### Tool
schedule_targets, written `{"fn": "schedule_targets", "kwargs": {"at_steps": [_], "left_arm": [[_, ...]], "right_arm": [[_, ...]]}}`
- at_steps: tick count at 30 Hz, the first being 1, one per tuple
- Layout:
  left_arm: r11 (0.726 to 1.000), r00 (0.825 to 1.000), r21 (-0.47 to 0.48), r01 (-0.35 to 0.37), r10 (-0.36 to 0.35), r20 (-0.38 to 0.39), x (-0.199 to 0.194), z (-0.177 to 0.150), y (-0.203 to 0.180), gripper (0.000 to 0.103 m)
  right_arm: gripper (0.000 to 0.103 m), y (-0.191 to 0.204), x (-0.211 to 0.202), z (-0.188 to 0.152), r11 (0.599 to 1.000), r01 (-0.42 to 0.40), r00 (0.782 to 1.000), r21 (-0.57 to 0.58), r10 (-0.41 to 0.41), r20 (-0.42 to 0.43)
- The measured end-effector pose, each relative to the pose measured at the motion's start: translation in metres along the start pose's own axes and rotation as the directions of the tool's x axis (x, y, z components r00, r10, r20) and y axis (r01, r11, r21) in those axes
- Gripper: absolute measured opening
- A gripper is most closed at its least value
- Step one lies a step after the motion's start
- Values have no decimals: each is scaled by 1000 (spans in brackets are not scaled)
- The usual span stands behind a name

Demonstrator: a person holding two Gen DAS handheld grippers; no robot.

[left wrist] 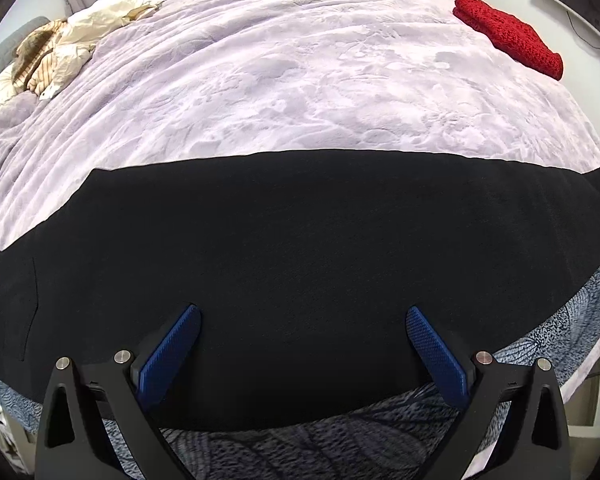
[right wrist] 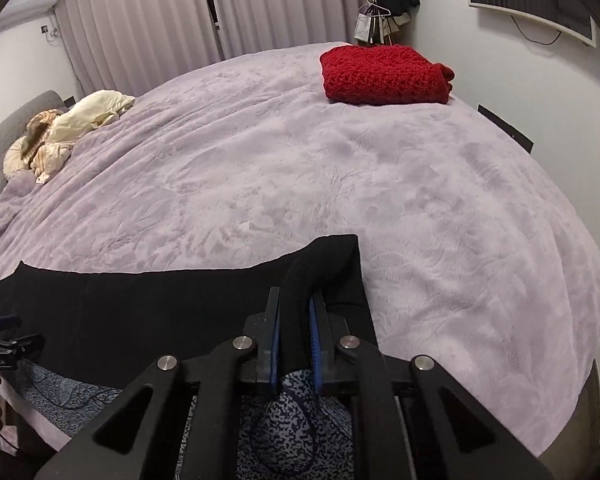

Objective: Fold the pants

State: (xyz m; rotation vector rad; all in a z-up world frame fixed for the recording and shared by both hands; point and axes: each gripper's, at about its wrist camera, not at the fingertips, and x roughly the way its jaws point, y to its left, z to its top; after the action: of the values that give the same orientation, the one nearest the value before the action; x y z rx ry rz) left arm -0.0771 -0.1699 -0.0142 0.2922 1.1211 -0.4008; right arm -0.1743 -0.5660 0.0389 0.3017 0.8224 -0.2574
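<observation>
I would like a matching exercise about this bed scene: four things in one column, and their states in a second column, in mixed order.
Things:
1. left gripper
2. right gripper
3. red sweater
4. cream clothes

States:
A. folded, at the far right part of the bed
B. open, above the black pants
C. crumpled pile, at the far left by the headboard
D. shut on an end of the pants

Pairs: 1-B, 2-D, 3-A, 4-C
</observation>
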Motion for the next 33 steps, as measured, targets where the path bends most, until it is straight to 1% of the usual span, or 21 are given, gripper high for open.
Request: {"fn": "schedule_targets", "kwargs": {"at_steps": [3,5,6,7,8,9,10,11,12,13,15,17,18,20,23,25,27,28,31,32,33], "left_arm": [[1000,1000,19,-18,18,8,0,-2,-7,103],[1000,1000,6,2,-2,-7,-3,0,-3,103],[1000,1000,-2,14,-14,-14,-5,1,0,103],[1000,1000,-8,18,-18,-11,-8,3,3,103],[1000,1000,-8,11,-11,-9,-8,3,3,103],[1000,1000,-6,6,-6,-14,-8,2,1,103],[1000,999,-2,20,-20,-31,-6,1,-3,103],[999,999,7,36,-35,-32,-7,0,-9,103],[999,999,22,36,-35,-25,-8,-1,-14,103],[997,1000,65,30,-29,-5,-11,-2,-25,103],[994,1000,110,15,-17,18,-14,-5,-33,103],[994,1000,109,30,-31,6,-11,-8,-27,103],[995,999,95,37,-37,-4,-10,-9,-22,103],[999,1000,47,24,-24,-10,-8,-12,-2,103],[1000,1000,-9,14,-14,-7,-9,-22,32,103],[999,1000,-17,27,-27,0,-12,-25,42,103],[1000,1000,-15,8,-8,-6,-14,-23,40,103],[1000,1000,-29,11,-12,-6,-16,-19,37,103],[996,998,-73,60,-61,-8,-10,3,16,103],[995,998,-80,56,-56,-5,-5,13,10,103],[995,999,-89,37,-38,-9,1,23,7,103]], "right_arm": [[14,3,5,-2,1000,29,1000,-1,-29,-11],[25,4,11,-7,998,63,997,-11,-63,-44],[35,0,4,-9,997,79,996,9,-79,-33],[54,-2,-7,-11,994,108,994,27,-108,-8],[65,-1,-23,-12,987,158,986,44,-160,46],[83,2,-37,-12,979,195,975,59,-200,96],[88,8,-56,-13,971,227,957,76,-237,166],[88,15,-68,-14,972,224,950,77,-235,206],[89,27,-76,-14,981,185,956,54,-192,223],[89,43,-77,-16,993,119,972,-1,-116,206],[88,75,-64,-26,993,-36,991,-113,50,120],[88,91,-45,-39,982,-109,992,-156,117,39],[88,93,-32,-47,980,-100,995,-174,101,-2],[88,79,-14,-58,987,-33,999,-160,26,-43],[88,41,-16,-69,996,-14,1000,-91,12,-23],[87,34,-21,-66,996,-25,998,-89,21,-53],[89,45,-29,-59,995,35,997,-96,-41,-59],[89,52,-33,-55,994,38,998,-103,-42,-37],[99,83,-40,-33,990,-29,998,-140,38,59],[103,96,-33,-26,987,-30,998,-159,39,56],[103,114,-19,-19,979,-32,999,-199,38,25]]}}
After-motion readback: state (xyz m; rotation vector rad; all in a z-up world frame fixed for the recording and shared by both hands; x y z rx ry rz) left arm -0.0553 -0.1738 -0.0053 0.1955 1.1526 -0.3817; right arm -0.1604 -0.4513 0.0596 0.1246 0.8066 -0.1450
